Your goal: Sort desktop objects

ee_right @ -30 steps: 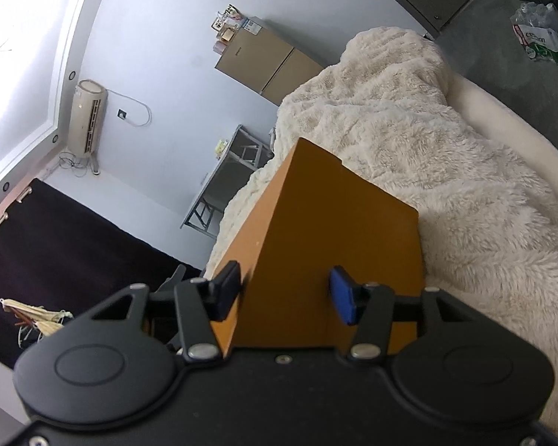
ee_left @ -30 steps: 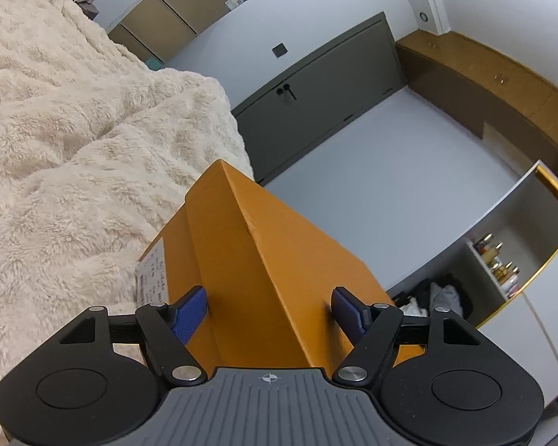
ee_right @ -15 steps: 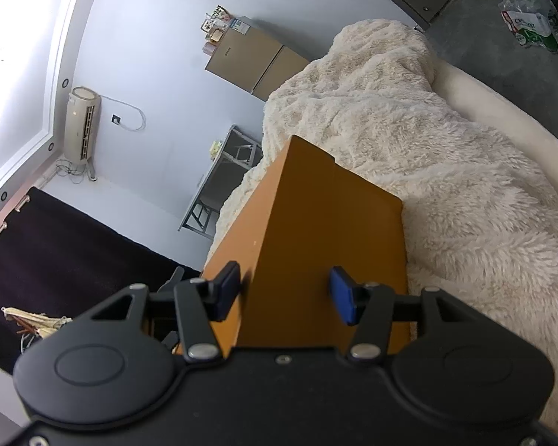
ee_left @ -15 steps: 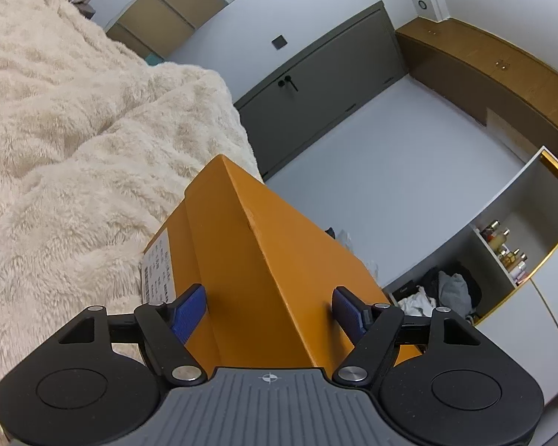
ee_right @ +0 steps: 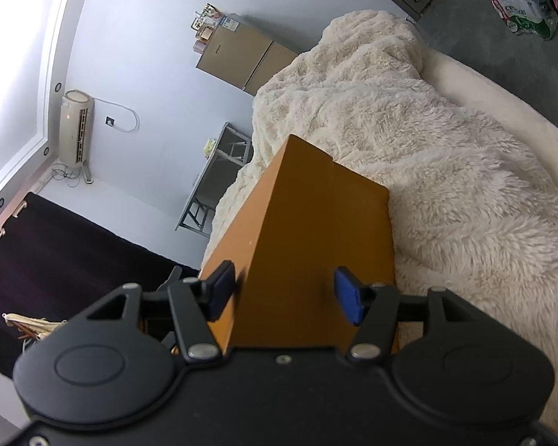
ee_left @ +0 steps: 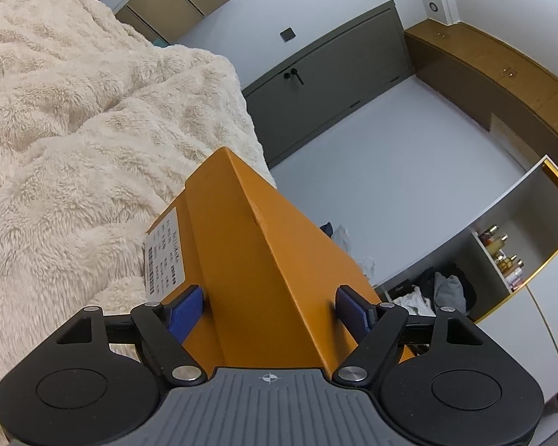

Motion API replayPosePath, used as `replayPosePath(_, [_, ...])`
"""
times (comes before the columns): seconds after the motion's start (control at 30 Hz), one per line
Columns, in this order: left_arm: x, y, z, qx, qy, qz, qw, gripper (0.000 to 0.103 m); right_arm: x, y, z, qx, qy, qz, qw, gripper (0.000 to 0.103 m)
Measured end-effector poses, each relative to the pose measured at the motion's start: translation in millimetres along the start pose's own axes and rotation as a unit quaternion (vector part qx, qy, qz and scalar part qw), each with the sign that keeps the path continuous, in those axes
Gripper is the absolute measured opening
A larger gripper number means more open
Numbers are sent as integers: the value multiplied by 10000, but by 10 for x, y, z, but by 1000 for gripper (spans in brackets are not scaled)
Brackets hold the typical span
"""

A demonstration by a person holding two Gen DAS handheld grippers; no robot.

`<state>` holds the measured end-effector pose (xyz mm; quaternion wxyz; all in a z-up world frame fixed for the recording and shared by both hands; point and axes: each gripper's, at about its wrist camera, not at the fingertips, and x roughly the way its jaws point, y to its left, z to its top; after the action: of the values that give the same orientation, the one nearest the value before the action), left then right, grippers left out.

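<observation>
1. Step in hand, as I judge it: a two-handed carry of the orange box (ee_left: pixel 256 260), held in the air above the bed (ee_left: pixel 74 119) with its fluffy cream blanket. No counter shows in either view, so where the box is meant to go cannot be told.

2. Left side: the left hand-held gripper (ee_left: pixel 268 304) straddles one end of the orange box. Its blue pads (ee_left: pixel 186 310) sit against the box faces on either side of a corner ridge, jaws wide but seemingly bearing on the cardboard, so I read it as gripping the box. A white printed label (ee_left: pixel 165 256) faces the blanket side.

3. Right side: the right hand-held gripper (ee_right: pixel 286 290) holds the other end the same way, one blue pad on each face, apparently clamped on the box.

4. Next move, as a judgement: both grippers need to travel together at matched height and keep their squeeze, since the hold is across a corner and the smooth cardboard could slip or twist if one side leads.

5. Edges and room, left to right: in the left view the blanket edge falls away just beyond the box; past it lie open grey floor (ee_left: pixel 372 148), a dark cabinet (ee_left: pixel 327 70) and open shelving (ee_left: pixel 502 252) with bottles. In the right view the bed fills the right side; a folding table (ee_right: pixel 219 178) and a dark curtain (ee_right: pixel 74 245) stand on the left, well apart from the box.
</observation>
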<state>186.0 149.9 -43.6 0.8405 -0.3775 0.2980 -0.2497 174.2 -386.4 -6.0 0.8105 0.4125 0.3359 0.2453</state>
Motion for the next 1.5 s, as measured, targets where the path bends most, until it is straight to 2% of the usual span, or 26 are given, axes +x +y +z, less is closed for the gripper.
replayPosePath(0.27, [-89, -95, 237, 148, -284, 97, 9994, 75, -6, 171, 142, -363, -84, -129, 9992, 55])
replayPosePath(0.4, [38, -90, 322, 243, -94, 201, 9995, 75, 205, 283, 384, -703, 79, -309, 9970, 56])
replayPosePath(0.53, [137, -93, 332, 392, 77, 178, 9990, 75, 390, 282, 481, -827, 370, -360, 9952, 57])
replayPosePath(0.67, [212, -92, 298, 580, 238, 324, 9975, 77, 483, 254, 514, -866, 540, -392, 9940, 57])
replayPosePath(1.07, [236, -11, 281, 450, 261, 200, 9984, 77, 583, 244, 594, -821, 677, -529, 9929, 56])
replayPosePath(1.17, [245, 6, 280, 406, 272, 188, 9986, 77, 667, 202, 551, -659, 690, -532, 9940, 59])
replayPosePath(1.27, [284, 23, 249, 377, 237, 179, 9988, 82, 683, 69, 502, -460, 647, -413, 9960, 59])
replayPosePath(1.37, [289, -22, 206, 510, 99, 350, 9980, 94, 666, -38, 483, -267, 619, -322, 9972, 62])
replayPosePath(1.5, [217, -134, 190, 753, -39, 648, 9950, 95, 561, 83, 442, -410, 428, -441, 9973, 63])
